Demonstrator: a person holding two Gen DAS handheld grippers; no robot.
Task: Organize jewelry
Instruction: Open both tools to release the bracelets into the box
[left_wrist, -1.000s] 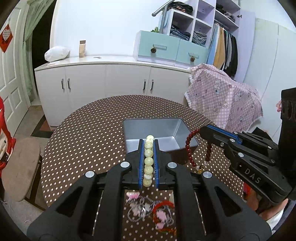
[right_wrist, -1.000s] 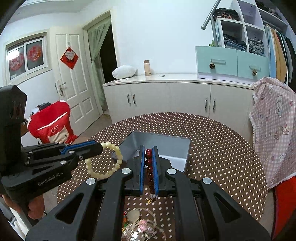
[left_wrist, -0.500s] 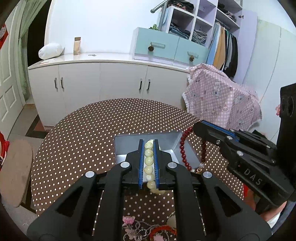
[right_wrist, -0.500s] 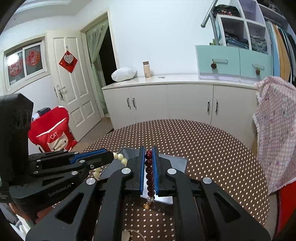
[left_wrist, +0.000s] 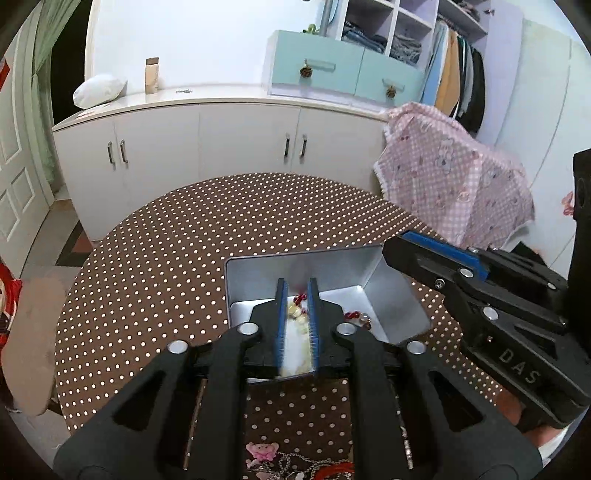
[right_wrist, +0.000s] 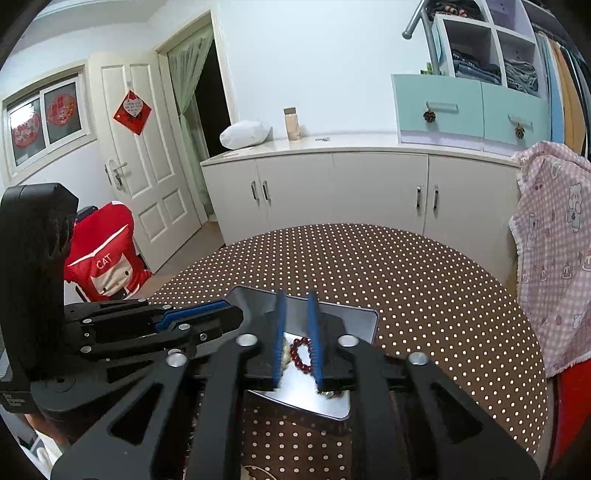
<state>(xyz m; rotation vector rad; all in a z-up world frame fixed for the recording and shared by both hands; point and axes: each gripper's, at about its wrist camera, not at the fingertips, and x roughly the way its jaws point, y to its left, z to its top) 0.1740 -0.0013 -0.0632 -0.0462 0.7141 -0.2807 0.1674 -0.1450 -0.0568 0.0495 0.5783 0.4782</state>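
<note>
Loose jewelry heap (left_wrist: 295, 463) nearest on dotted table (left_wrist: 147, 258), two grippers above one metal tin (left_wrist: 391, 295), left gripper (left_wrist: 296, 321) and right gripper (right_wrist: 297, 332) both parted, empty, two bracelets inside tin: cream bracelet (left_wrist: 297, 314), red bracelet (right_wrist: 300, 356)

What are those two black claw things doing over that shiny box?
A person is tidying jewelry with a claw in each hand. Both claws hang over the metal tin on the dotted table. The left gripper and the right gripper are both open and holding nothing. The red bead bracelet and the cream bead bracelet lie inside the tin. More jewelry waits on the table closer to the person.
</note>
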